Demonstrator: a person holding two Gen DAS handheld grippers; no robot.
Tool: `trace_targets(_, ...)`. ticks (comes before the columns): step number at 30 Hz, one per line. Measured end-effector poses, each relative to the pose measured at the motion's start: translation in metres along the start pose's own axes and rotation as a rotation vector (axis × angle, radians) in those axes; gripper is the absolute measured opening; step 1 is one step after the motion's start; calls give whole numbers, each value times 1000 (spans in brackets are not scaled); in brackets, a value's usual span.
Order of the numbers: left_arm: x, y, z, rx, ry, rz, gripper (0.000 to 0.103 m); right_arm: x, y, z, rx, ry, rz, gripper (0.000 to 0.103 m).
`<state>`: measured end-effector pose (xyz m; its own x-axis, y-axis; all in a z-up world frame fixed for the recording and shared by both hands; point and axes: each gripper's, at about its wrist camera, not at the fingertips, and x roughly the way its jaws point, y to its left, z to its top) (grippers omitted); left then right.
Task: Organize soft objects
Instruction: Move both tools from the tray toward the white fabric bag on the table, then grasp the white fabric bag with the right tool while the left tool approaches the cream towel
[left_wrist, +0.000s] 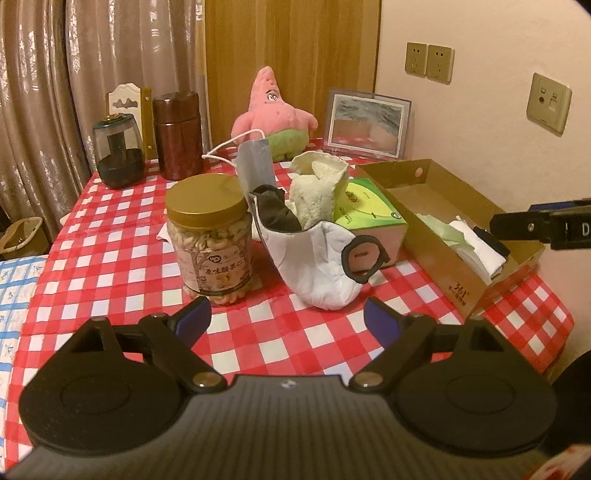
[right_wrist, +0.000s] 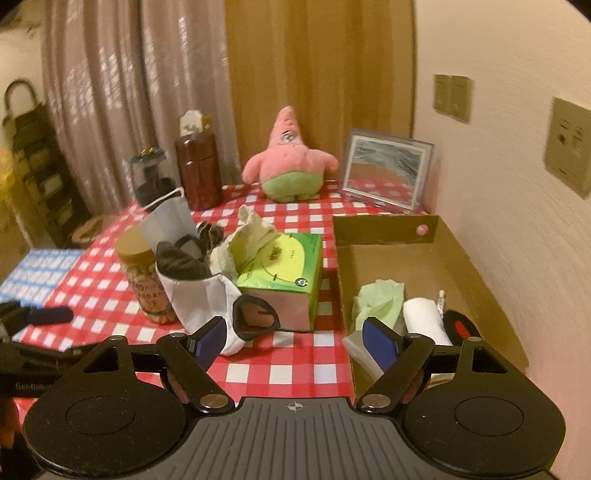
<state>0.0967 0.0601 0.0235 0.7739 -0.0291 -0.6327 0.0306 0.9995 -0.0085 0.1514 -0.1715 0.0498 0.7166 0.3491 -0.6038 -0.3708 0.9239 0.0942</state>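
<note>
Hovering low over the checked tablecloth (left_wrist: 284, 343), the left gripper (left_wrist: 287, 321) is spread wide and empty, bare cloth between its fingers. Just ahead lies a white mask (left_wrist: 325, 266), between a nut jar (left_wrist: 210, 240) and a tissue box (left_wrist: 373, 214). The right gripper (right_wrist: 295, 341), also wide and empty, straddles the near left wall of the cardboard box (right_wrist: 480, 291), which holds folded cloths (right_wrist: 384, 302).
</note>
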Motion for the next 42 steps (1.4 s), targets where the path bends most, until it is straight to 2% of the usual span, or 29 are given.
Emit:
trace_targets(10,36,6,3,4,21,-30,88,37,7,3,-132,28,43,80)
trace_targets(15,49,10,6,57,23,-36,88,56,17,2,-218,29,78,80)
trace_targets(23,65,42,7,101,37,-20,88,93,49,-9,-336,22,131,80)
trace_targets(30,76,71,10,80,36,-25,88,132,85,-23,-447,27,131,82)
trace_targets(32,80,76,11,86,43,-25,88,140,93,-25,-464,21,127,86)
trace_targets(36,88,81,7,98,52,-25,88,156,108,-29,-516,8,122,88)
trace_targets(42,97,91,4,67,72,-30,96,177,129,-38,-644,-32,97,89)
